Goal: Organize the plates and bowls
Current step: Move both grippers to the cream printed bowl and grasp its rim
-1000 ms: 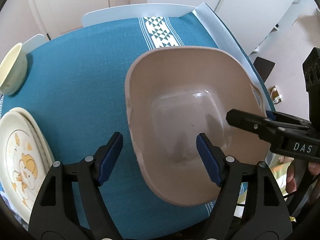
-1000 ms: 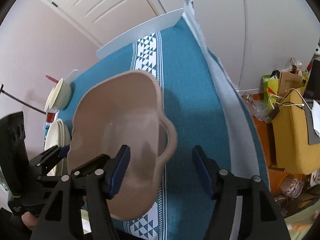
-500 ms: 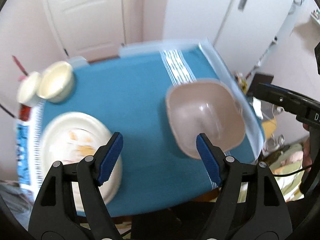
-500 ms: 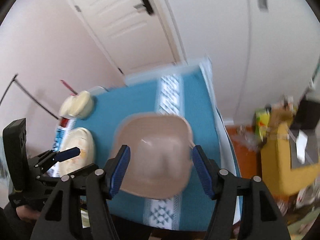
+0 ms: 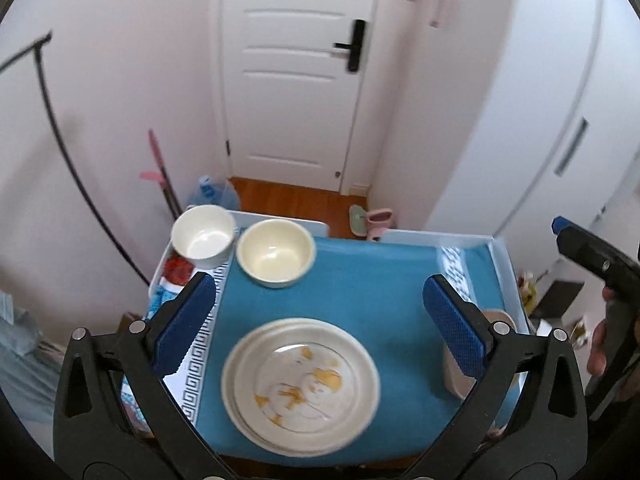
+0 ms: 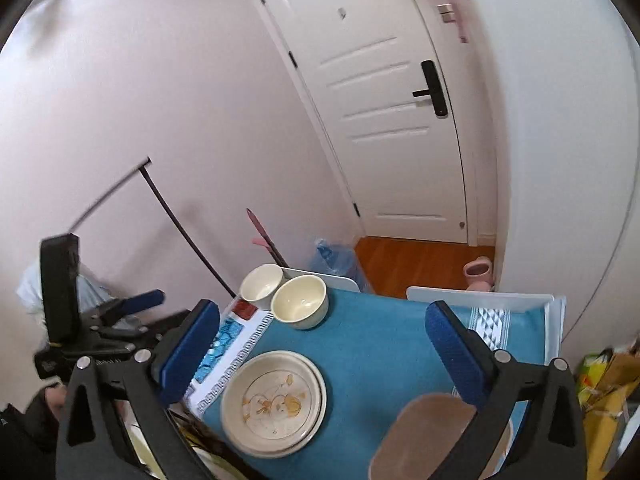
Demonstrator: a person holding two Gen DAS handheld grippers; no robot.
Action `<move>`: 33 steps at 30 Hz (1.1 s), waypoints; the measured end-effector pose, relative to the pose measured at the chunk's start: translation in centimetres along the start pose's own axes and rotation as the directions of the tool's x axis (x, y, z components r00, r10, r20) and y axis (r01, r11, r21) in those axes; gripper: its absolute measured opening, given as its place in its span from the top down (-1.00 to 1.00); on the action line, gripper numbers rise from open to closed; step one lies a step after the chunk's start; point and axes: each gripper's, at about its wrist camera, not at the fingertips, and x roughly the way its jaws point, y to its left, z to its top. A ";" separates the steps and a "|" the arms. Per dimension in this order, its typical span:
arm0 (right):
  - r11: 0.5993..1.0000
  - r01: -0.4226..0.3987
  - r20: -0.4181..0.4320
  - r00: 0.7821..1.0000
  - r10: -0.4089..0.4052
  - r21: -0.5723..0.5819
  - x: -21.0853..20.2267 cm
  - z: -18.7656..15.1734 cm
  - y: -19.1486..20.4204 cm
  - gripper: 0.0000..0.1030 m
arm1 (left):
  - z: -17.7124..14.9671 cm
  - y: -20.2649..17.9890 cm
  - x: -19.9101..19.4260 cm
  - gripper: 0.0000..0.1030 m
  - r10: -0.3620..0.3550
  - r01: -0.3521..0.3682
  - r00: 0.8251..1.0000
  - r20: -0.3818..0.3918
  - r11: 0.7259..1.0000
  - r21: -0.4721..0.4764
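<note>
Your left gripper (image 5: 320,322) hangs high over the table with its jaws spread as wide as they go, having just been opening, and nothing sits between the blue pads (image 5: 186,322). Your right gripper (image 6: 324,348) is the same story: jaws flung wide after just opening, empty, looking down on the blue tablecloth (image 6: 380,344). Nearest you, under the right gripper's right finger, sits the tan bowl (image 6: 424,436) at the near right corner of the table; in the left view only a sliver of it peeks out behind the left gripper's right finger. Just to the left of it, apart from it, lies the stack of cream plates (image 5: 300,386), the top one with an orange cartoon print, flat on the cloth near the front edge. Further back, at the far left of the table, the cream bowl (image 5: 276,252) stands upright, and just beside it to the left is the white bowl (image 5: 204,236), the two close but whether they touch you can't tell. Beyond the table, wooden floor leads to a white door (image 5: 296,76) with a black handle (image 5: 352,46). At the right edge of the left view your hand (image 5: 600,352) grips the right gripper's handle.
</note>
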 end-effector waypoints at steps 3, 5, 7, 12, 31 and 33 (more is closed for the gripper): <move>1.000 0.017 -0.031 0.999 -0.016 0.014 3.5 0.6 1.5 -0.99 | 0.9 3.8 1.9 -1.00 0.006 -0.007 1.000 -0.025 0.999 -0.044; 0.998 0.054 -0.078 0.996 -0.051 0.035 6.6 0.8 2.1 -0.99 | 1.4 6.2 4.0 -1.00 0.010 -0.013 0.998 -0.059 0.998 -0.064; 0.996 0.075 -0.130 0.989 -0.070 0.040 9.3 1.0 2.5 -0.99 | 1.5 8.2 5.6 -1.00 0.001 -0.008 0.996 -0.089 0.996 -0.085; 0.984 0.106 -0.289 0.955 -0.062 0.140 17.9 0.8 2.4 -0.99 | 1.7 12.3 11.5 -0.99 -0.063 0.039 0.980 -0.187 0.990 -0.132; 0.935 0.203 -0.515 0.857 -0.025 0.291 32.4 -4.9 -0.6 0.13 | -1.4 12.5 27.2 0.26 -0.168 0.122 0.888 -0.428 0.984 -0.131; 0.933 0.196 -0.523 0.852 -0.010 0.302 32.9 -5.1 -0.7 0.38 | -1.4 12.4 27.6 0.48 -0.169 0.126 0.882 -0.439 0.984 -0.127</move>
